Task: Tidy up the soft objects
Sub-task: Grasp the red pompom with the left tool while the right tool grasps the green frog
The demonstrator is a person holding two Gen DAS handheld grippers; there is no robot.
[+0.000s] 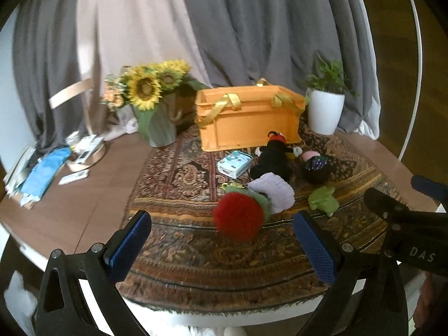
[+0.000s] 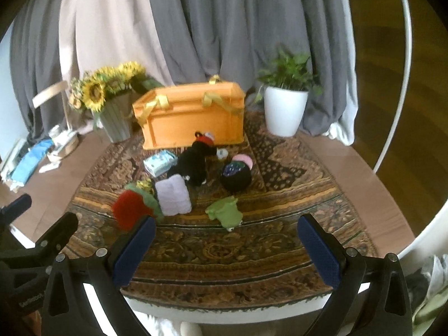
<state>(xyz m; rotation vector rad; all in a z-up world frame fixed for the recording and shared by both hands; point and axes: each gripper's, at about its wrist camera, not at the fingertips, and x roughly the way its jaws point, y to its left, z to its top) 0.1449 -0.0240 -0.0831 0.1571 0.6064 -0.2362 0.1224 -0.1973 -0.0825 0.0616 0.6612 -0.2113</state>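
Both sets of tongs hung released and empty over the near edge of the bench: the left tongs (image 1: pixel 222 247) faced the red pompom (image 1: pixel 238 216), the right tongs (image 2: pixel 226 252) the green frog toy (image 2: pixel 224 212). The step looked like the first pick, with nothing visibly packed yet. Next, I judged, the left would lower and pinch the pompom gently. Beyond lay the lilac cloth (image 1: pixel 273 192), black plush (image 1: pixel 272 160) and dark bowl (image 1: pixel 315 170), all on the rug (image 1: pixel 179 173), the orange box (image 1: pixel 247 119) behind them. Only the left view showed the papers (image 1: pixel 42 173) clearly; neither showed inside the box.
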